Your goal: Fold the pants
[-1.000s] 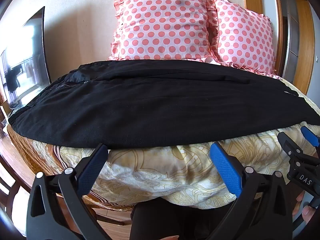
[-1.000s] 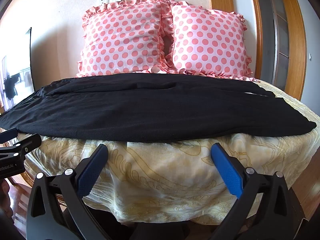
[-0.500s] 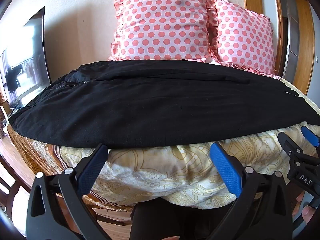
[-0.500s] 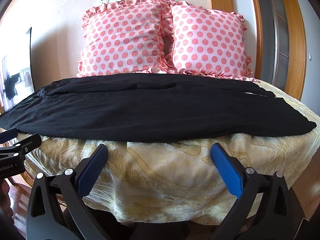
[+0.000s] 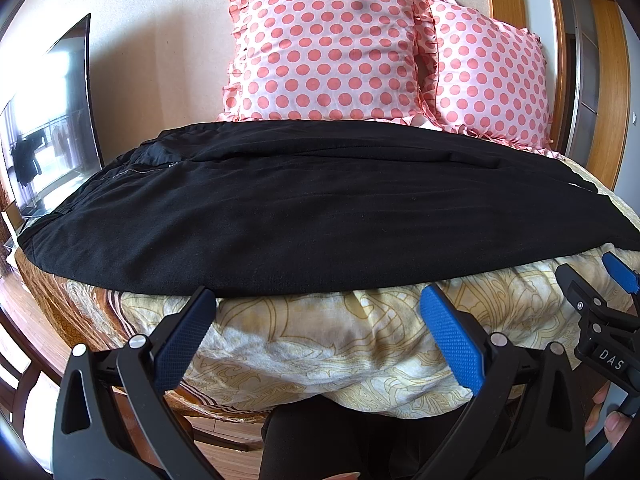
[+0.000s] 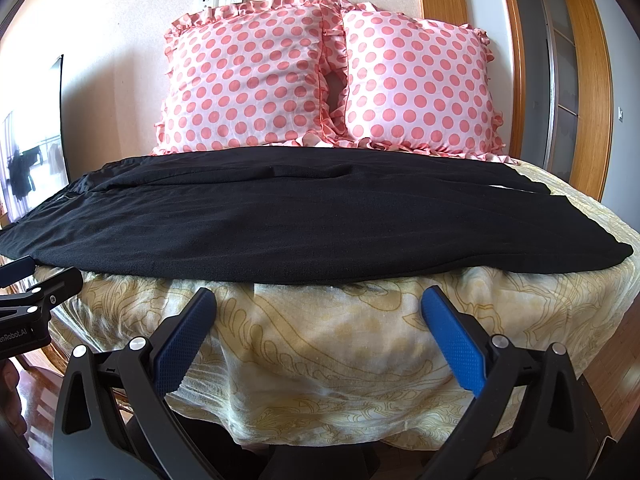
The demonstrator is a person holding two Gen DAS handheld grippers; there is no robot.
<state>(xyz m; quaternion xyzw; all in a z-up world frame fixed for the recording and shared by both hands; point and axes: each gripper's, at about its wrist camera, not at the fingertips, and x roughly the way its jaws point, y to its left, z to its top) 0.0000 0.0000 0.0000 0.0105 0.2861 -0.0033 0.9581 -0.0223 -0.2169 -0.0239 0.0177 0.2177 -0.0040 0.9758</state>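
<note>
Black pants [image 5: 304,216] lie spread flat across the bed, waistband with zipper at the left, leg ends at the right [image 6: 592,256]. In the right wrist view the same pants [image 6: 304,224] run the bed's full width. My left gripper [image 5: 320,304] hovers open just below the pants' near edge, with nothing between its blue pads. My right gripper [image 6: 320,304] is also open and empty, in front of the bedspread under the pants' near hem. Each gripper shows at the edge of the other's view: the right gripper [image 5: 600,280] and the left gripper [image 6: 36,276].
A cream and gold patterned bedspread [image 6: 320,352] hangs over the bed's near edge. Two pink polka-dot pillows [image 6: 248,80] [image 6: 416,88] lean on the wall behind. A dark screen [image 5: 52,128] stands left, a wooden door frame [image 6: 592,80] right. A hand [image 5: 612,424] holds the right gripper.
</note>
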